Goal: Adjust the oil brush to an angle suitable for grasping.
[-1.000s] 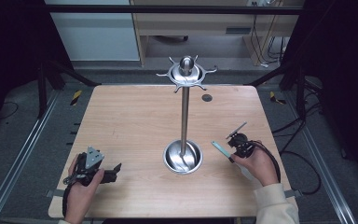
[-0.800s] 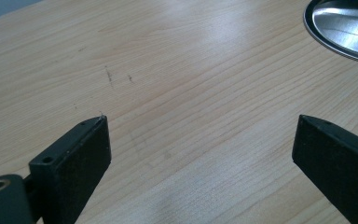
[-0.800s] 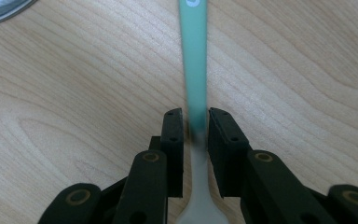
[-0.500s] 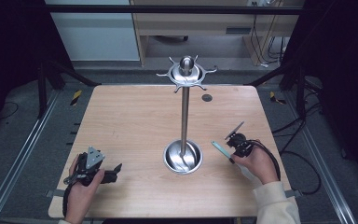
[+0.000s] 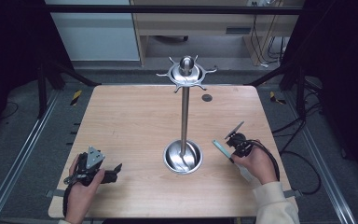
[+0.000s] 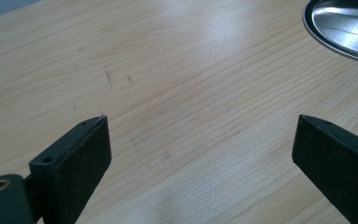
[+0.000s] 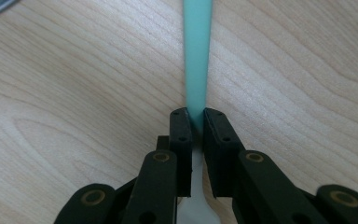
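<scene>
Grasp stage at the wooden bench point(image 5: 121, 116). My right gripper point(image 7: 195, 122) had just been drawing its jaws together on the slim teal handle point(image 7: 197, 56) of a utensil whose working end I could not make out; the jaws stood clamped on that handle, which ran straight ahead of them and lay flat on the boards. In the high view the same handle point(image 5: 222, 149) lay just right of the steel base dish point(image 5: 182, 157) of the utensil stand point(image 5: 185, 112), apart from it. My left gripper point(image 6: 200, 135) rested low over bare wood near the front left corner, jaws wide apart and holding nothing. The grip looked complete, so I judged the next move to be a lift clear of the bench, then a rise toward the hooked crown point(image 5: 186, 73) atop the pole, keeping the handle from swinging into the pole.
</scene>
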A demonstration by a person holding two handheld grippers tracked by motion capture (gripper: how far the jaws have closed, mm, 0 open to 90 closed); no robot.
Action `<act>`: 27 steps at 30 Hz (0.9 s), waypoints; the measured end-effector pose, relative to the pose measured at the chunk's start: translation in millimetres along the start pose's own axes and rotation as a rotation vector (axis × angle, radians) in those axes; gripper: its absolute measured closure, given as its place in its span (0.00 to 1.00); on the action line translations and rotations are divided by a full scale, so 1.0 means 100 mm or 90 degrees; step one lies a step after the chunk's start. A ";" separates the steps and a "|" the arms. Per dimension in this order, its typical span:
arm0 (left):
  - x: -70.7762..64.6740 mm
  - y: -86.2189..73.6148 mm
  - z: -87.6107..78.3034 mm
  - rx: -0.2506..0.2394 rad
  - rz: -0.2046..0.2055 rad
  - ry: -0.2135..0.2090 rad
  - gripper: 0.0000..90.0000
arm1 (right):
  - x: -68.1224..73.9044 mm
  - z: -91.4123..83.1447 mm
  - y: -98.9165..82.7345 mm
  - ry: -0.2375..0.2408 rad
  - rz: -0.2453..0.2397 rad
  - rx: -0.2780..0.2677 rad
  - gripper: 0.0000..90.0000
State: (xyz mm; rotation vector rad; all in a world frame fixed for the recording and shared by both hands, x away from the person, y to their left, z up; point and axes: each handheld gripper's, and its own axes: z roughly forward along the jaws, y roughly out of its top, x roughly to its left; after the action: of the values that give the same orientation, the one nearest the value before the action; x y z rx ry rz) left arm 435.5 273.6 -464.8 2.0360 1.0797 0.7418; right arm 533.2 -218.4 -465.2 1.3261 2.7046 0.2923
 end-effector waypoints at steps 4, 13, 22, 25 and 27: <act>0.00 0.00 0.00 0.000 0.000 0.000 0.05 | -0.02 -0.10 -0.02 0.003 -0.004 -0.034 0.92; 0.00 0.00 0.00 -0.002 0.000 0.002 0.05 | -0.04 -0.50 -0.07 0.007 0.047 -0.148 0.92; 0.00 0.00 0.00 -0.001 0.000 0.001 0.05 | -0.11 -0.80 -0.17 0.008 0.066 -0.260 0.92; 0.00 0.00 0.00 0.000 0.001 0.001 0.05 | -0.14 -0.94 -0.22 0.023 0.071 -0.308 0.92; 0.00 0.00 0.00 -0.001 -0.001 0.000 0.05 | -0.15 -1.00 -0.24 0.025 0.069 -0.325 0.92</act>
State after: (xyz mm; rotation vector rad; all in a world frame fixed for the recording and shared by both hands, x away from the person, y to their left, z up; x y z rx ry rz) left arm 435.6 274.0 -464.7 2.0346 1.0803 0.7422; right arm 505.0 -256.3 -373.0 1.3086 2.3505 0.9511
